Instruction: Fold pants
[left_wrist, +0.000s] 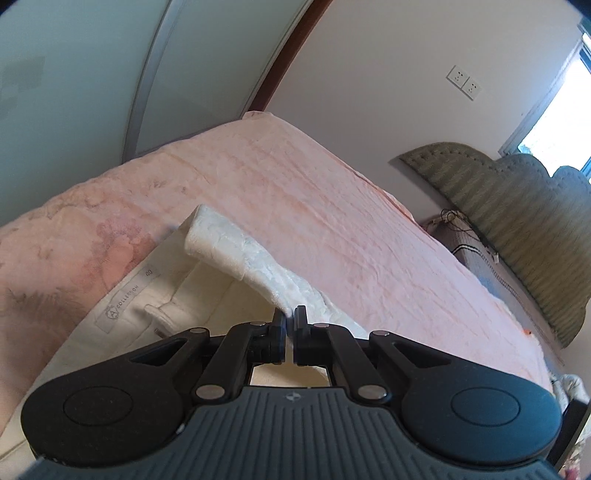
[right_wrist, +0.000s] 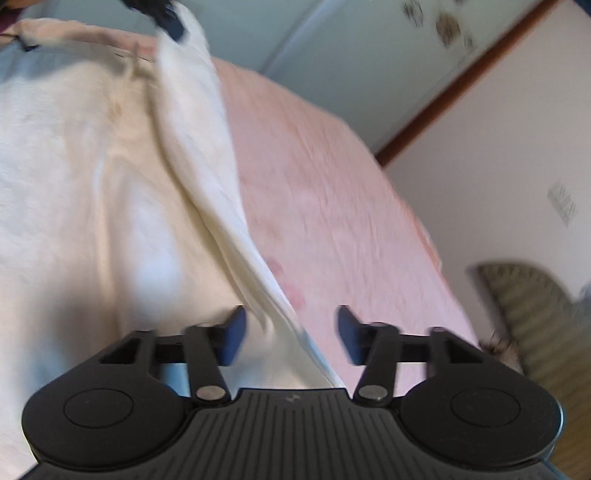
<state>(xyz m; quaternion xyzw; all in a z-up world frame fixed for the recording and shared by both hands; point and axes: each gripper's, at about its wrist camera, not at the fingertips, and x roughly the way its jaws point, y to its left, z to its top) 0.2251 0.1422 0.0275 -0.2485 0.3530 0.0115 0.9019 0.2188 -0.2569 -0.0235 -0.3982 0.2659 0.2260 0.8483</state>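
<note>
Cream-white pants (left_wrist: 177, 291) lie on a pink bed cover (left_wrist: 332, 221), waistband label showing. My left gripper (left_wrist: 290, 317) is shut on the edge of the pants and lifts a flap of the fabric (left_wrist: 236, 251) off the bed. In the right wrist view the pants (right_wrist: 110, 184) spread to the left, with a raised fold running up to the left gripper's tip (right_wrist: 173, 26) at the top. My right gripper (right_wrist: 291, 336) is open, its blue pads either side of the pants' edge, which passes between them.
The pink cover (right_wrist: 351, 206) spans the bed to the right of the pants. A green padded headboard (left_wrist: 517, 206) stands at the far right, by a window. A wardrobe with sliding doors (left_wrist: 92, 74) and a wall with sockets (left_wrist: 463, 83) lie behind the bed.
</note>
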